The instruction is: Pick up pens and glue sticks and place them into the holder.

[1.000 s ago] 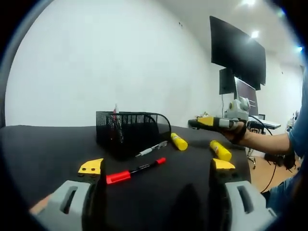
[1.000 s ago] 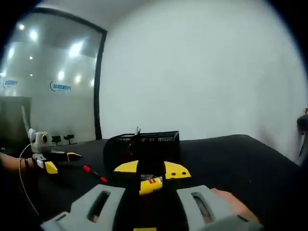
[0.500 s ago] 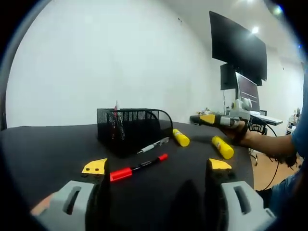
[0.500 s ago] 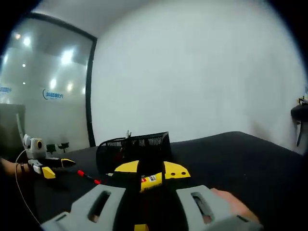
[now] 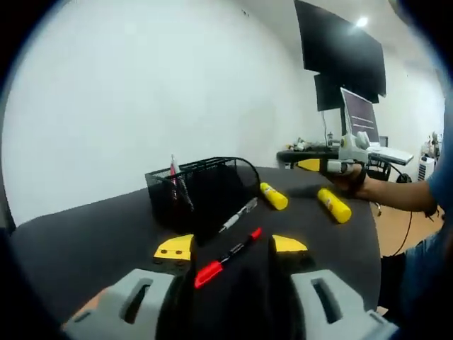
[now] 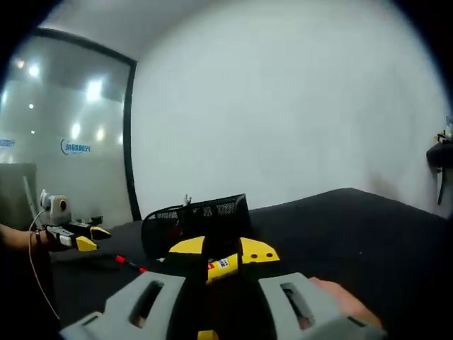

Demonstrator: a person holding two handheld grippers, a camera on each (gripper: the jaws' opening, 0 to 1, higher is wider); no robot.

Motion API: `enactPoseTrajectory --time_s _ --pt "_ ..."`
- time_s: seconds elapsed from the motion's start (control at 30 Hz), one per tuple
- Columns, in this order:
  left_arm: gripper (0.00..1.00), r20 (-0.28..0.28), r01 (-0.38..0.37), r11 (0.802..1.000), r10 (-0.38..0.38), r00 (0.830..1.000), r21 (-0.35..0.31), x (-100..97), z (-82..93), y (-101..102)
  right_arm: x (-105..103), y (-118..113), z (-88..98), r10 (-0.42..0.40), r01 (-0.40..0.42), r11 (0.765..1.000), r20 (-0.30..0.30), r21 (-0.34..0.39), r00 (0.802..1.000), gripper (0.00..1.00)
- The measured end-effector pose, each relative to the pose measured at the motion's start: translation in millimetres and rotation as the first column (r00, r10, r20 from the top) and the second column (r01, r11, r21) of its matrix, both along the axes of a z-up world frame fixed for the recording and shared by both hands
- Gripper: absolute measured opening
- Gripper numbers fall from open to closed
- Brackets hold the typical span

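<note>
A black pen with a red cap (image 5: 211,270) lies on the black table, in line between the yellow-tipped jaws of my left gripper (image 5: 231,246), which is open and close over it. Behind it stands the black mesh holder (image 5: 202,188) with a pen upright inside. A silver pen (image 5: 238,214) and two yellow glue sticks (image 5: 273,196) (image 5: 334,205) lie to its right. My right gripper (image 6: 223,249) is shut on a yellow glue stick (image 6: 224,267), held above the table facing the holder (image 6: 197,216). From the left gripper view, the right gripper (image 5: 317,160) hovers at the right.
The table (image 5: 85,227) has a black cloth; its edge drops off at the right near a person's arm (image 5: 396,195). Screens (image 5: 340,49) hang on the far wall. The left gripper (image 6: 76,237) and the red-capped pen (image 6: 132,264) sit left in the right gripper view.
My left gripper has come forward and swung over the red-capped pen, and its jaws have narrowed. The right gripper keeps hold of the glue stick and has barely shifted.
</note>
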State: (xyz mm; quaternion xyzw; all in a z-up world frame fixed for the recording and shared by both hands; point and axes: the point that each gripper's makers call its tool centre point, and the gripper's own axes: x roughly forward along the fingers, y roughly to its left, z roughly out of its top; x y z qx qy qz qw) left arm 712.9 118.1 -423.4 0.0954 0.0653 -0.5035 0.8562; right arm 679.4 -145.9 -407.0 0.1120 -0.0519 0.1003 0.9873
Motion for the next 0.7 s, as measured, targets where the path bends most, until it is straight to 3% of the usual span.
enactPoseTrajectory --time_s 0.2,0.3,0.43,0.6,0.7 --pt "0.32 0.018 0.079 0.979 -0.084 0.996 0.19 5.9 -13.4 1.2 -0.8 0.9 0.2 0.003 -0.003 1.0 0.0 -0.005 1.0 0.14" --pt "0.26 0.037 0.104 0.951 -0.12 0.992 0.292 9.6 -24.3 3.9 -1.2 0.0 0.4 0.002 -0.002 1.0 0.0 0.001 1.0 0.13" --pt "0.26 -0.015 0.141 0.941 -0.143 0.99 0.308 11.2 -28.3 4.2 -1.5 0.3 0.5 0.005 -0.005 1.0 0.0 0.003 1.0 0.13" --pt "0.26 -0.027 0.165 0.918 -0.167 0.986 0.36 19.9 -35.0 6.7 -1.7 0.7 0.5 0.006 -0.006 1.0 0.0 0.004 1.0 0.13" --pt "0.26 -0.078 0.196 0.906 -0.18 0.981 0.375 20.7 -41.9 7.0 -1.6 0.7 0.2 0.008 -0.008 1.0 -0.001 0.008 1.0 0.13"
